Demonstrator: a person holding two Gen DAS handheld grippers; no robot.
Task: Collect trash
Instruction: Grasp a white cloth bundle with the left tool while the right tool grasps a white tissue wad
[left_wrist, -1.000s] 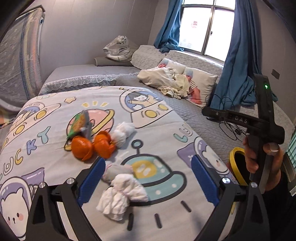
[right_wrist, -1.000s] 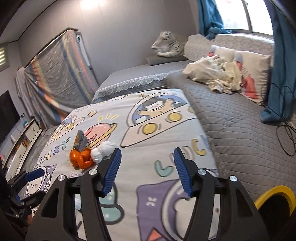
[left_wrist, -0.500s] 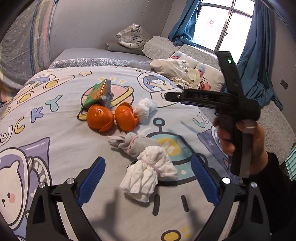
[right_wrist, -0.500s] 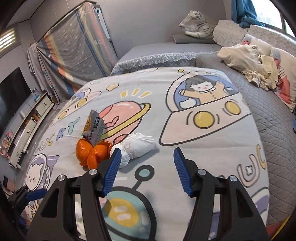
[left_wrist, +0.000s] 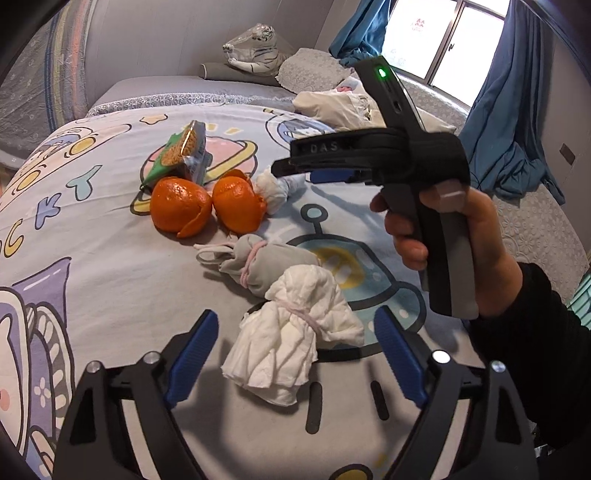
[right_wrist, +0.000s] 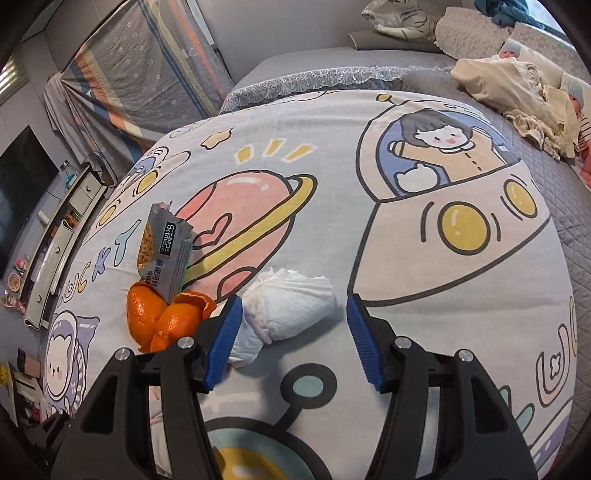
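- While both claws hover over the bed, neither holds anything: my left claw (left_wrist: 295, 354) stands with its jaws wide apart, and my right claw (right_wrist: 295, 338) is likewise spread and empty.
- Trash lies clustered on the cartoon bedsheet (left_wrist: 92, 280): a white tissue bundle (left_wrist: 291, 343) between my left jaws at 12 o'clock, a grey tied bundle (left_wrist: 258, 266) just beyond it, touching.
- Orange peels (left_wrist: 207, 206) and a snack wrapper (left_wrist: 184, 151) sit further out, toward 11 o'clock.
- A second white bundle (right_wrist: 284, 306) lies between my right jaws, nearer the 9 o'clock finger.
- Recommended: lower each claw straight, straddle the tied waist, close gently; soft tissue will compress and may slip.
- Risk: the left claw could snag the grey bundle as well.
- Clearance: open sheet at 3 o'clock of the right claw; the bed edge falls away at 9 o'clock.
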